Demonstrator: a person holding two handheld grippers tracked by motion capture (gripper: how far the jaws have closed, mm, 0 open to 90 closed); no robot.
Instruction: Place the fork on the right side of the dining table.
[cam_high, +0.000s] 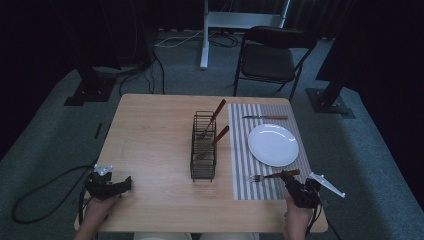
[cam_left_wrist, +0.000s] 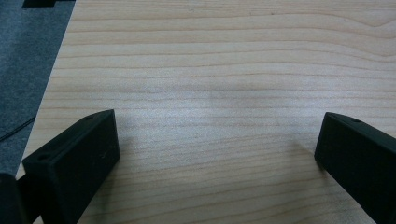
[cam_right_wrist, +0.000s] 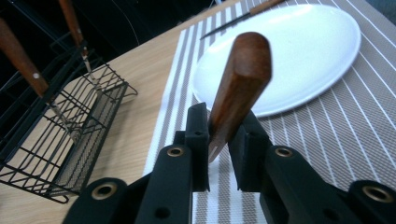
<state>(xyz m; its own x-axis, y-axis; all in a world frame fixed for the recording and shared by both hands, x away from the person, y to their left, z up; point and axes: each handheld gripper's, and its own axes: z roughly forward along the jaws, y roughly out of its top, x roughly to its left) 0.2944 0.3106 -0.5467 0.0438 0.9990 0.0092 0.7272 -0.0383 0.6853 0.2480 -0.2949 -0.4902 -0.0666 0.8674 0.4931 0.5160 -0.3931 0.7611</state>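
My right gripper (cam_high: 289, 177) is at the front right of the table, over the striped placemat (cam_high: 240, 185). It is shut on the wooden handle of a fork (cam_high: 262, 176), whose tines point left, low over the mat. In the right gripper view the brown handle (cam_right_wrist: 240, 79) stands between the jaws of the gripper (cam_right_wrist: 219, 135), which press on it from both sides. The white plate (cam_right_wrist: 299, 51) lies just beyond it. My left gripper (cam_high: 126, 184) rests at the front left, open, with bare wood between its jaws (cam_left_wrist: 217, 140).
A black wire caddy (cam_high: 204, 150) stands mid-table with two wooden-handled utensils leaning in it. A knife (cam_high: 265, 117) lies on the mat behind the white plate (cam_high: 273, 145). A folding chair (cam_high: 270, 55) stands past the far edge.
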